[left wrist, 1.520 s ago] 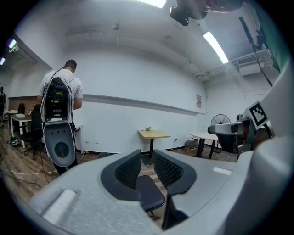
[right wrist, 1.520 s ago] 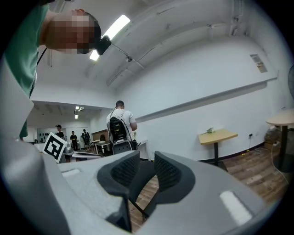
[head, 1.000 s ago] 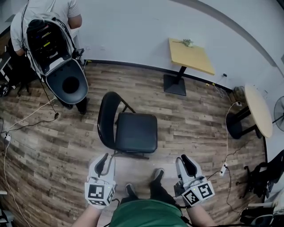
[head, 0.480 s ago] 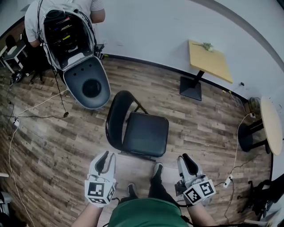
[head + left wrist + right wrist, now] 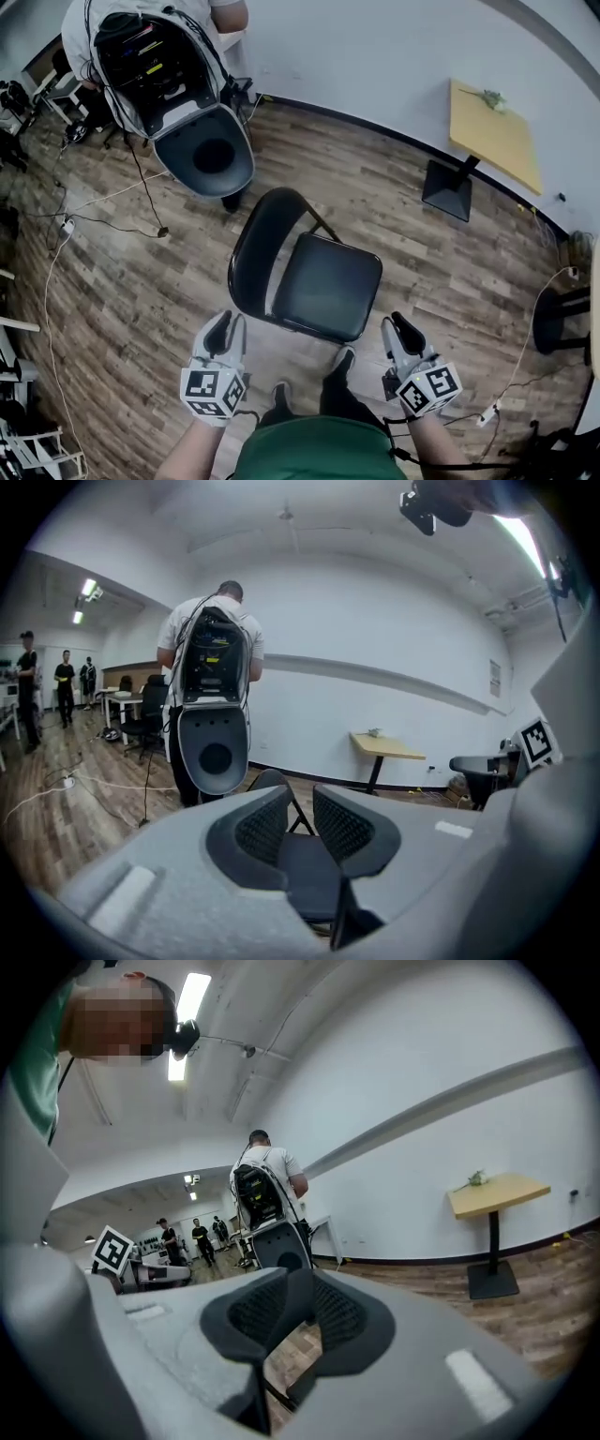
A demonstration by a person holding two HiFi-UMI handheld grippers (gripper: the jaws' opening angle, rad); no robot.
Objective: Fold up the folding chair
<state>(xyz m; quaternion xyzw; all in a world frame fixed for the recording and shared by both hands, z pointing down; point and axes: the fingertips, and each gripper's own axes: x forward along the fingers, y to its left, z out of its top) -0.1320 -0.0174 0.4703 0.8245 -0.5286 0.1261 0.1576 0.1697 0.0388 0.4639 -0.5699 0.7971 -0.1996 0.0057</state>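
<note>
Two grippers hung short of the unfolded chair (image 5: 305, 267) at 12 o'clock. Left gripper (image 5: 227, 330) at its 7, jaws closed, empty. Right gripper (image 5: 398, 328) at its 5, jaws slightly apart, empty. Likely best: left reopened onto the back (image 5: 242, 246), right lifting the seat (image 5: 328, 286) at its 3 o'clock edge.

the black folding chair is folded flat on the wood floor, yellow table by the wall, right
No, the folding chair stands open, seat level, on the wood floor, yellow table by the wall; the head view shows it.
</note>
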